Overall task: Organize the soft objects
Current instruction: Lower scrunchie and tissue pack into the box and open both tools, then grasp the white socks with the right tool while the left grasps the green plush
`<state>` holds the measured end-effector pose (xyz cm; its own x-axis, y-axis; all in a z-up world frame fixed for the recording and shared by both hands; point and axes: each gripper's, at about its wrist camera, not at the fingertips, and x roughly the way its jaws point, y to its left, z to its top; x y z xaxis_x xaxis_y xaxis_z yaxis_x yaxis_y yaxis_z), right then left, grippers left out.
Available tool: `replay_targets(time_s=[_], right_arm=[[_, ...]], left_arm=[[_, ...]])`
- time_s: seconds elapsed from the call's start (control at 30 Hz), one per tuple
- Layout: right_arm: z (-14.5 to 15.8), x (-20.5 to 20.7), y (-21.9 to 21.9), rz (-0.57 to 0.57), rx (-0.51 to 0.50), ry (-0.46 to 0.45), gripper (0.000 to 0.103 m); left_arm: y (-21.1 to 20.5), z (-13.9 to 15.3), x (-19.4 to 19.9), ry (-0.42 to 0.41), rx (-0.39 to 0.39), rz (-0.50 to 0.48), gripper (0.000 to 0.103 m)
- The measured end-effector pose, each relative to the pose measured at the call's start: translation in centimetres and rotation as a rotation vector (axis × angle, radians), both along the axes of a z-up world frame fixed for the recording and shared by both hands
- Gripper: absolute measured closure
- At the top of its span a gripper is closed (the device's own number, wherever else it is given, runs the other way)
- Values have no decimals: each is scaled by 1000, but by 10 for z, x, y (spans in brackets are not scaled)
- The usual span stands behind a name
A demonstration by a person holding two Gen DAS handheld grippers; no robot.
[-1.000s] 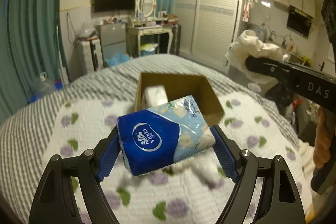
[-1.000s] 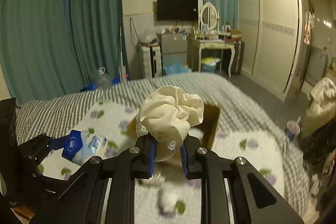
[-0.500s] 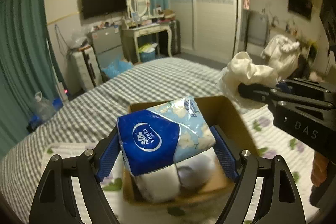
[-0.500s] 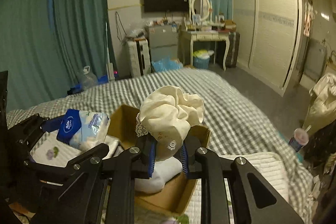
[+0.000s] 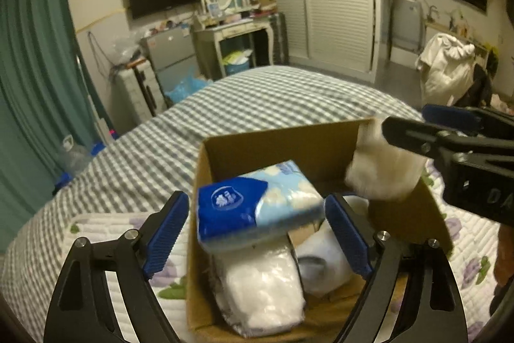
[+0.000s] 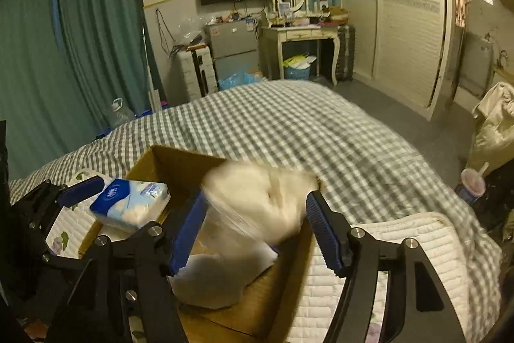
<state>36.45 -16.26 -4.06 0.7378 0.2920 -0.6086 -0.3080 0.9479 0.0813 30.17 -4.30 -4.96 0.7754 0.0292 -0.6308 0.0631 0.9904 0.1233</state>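
Observation:
A brown cardboard box [image 5: 279, 140] sits on the bed, also in the right wrist view [image 6: 180, 163]. My left gripper [image 5: 257, 227] is open above the box; the blue tissue pack [image 5: 257, 208] lies loose between its jaws, resting on white soft packs [image 5: 260, 288] inside. It also shows in the right wrist view [image 6: 131, 203]. My right gripper [image 6: 253, 230] is open over the box, and the cream cloth bundle [image 6: 260, 198] is blurred, dropping between its jaws; it shows in the left wrist view [image 5: 382, 172] too.
The box stands on a white floral quilt [image 6: 401, 246] over a checked bedspread [image 6: 305, 124]. Beyond the bed are a dresser with mirror [image 6: 298, 31], a small fridge [image 6: 231, 44], teal curtains [image 6: 80, 37] and a wardrobe [image 6: 401, 12].
Both grippers moved down over the box and opened. The tissue pack was let go onto the packs inside, and the cream cloth was released and is falling into the box.

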Motion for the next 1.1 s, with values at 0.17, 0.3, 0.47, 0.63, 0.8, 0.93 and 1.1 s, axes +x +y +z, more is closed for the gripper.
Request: replay_targets(time_s=[0.17,0.3,0.47,0.63,0.8,0.93,1.1], right_arm=[[46,-31,-7,-5,-11,-44,38],[98,-71,-13,-10,-23,-95,38],[165,-140,-19,-10,-40,-180,32],[197,-197,-19,1,-50,-224,10],[187,-240,-15,20,-22,-206,5],[147,-259,-6,37,-47,-168,5],[69,-252,4,80,-99,-98,5]], left_arm=[[-4,48,-29,-64,11,0,15],[-2,102,-73,-142,6,7,15],[13,157,-136,-242,-26,16,8],[30,186,-201,-344,-44,20,8],[43,172,-238,-355,-40,19,8],[51,134,-252,-326,-57,36,8],[61,68,-246,-260,-130,103,8]])
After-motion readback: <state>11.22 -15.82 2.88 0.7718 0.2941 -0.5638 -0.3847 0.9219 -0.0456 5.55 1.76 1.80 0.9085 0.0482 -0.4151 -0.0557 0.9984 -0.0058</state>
